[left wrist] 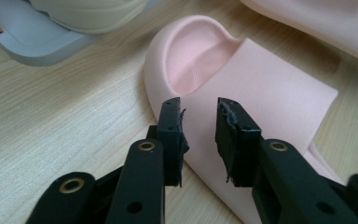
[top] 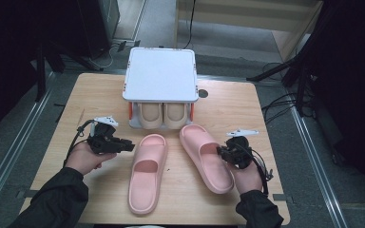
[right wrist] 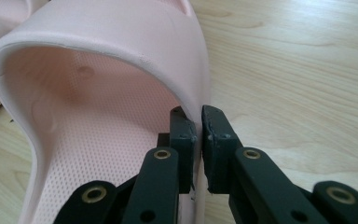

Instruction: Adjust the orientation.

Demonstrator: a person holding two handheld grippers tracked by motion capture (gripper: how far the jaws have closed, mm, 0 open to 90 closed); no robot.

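beige slippers [top: 163, 115] half hidden under white rack top [top: 160, 74]

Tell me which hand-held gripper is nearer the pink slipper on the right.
Right. The right hand-held gripper has its jaws closed on the side wall of the right pink slipper. The left hand-held gripper is open beside the left pink slipper, farther off.

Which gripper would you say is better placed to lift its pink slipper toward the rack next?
The right gripper, probably: its jaws already pinch the strap edge of the right pink slipper. The left gripper stands open over the left pink slipper, gripping nothing.
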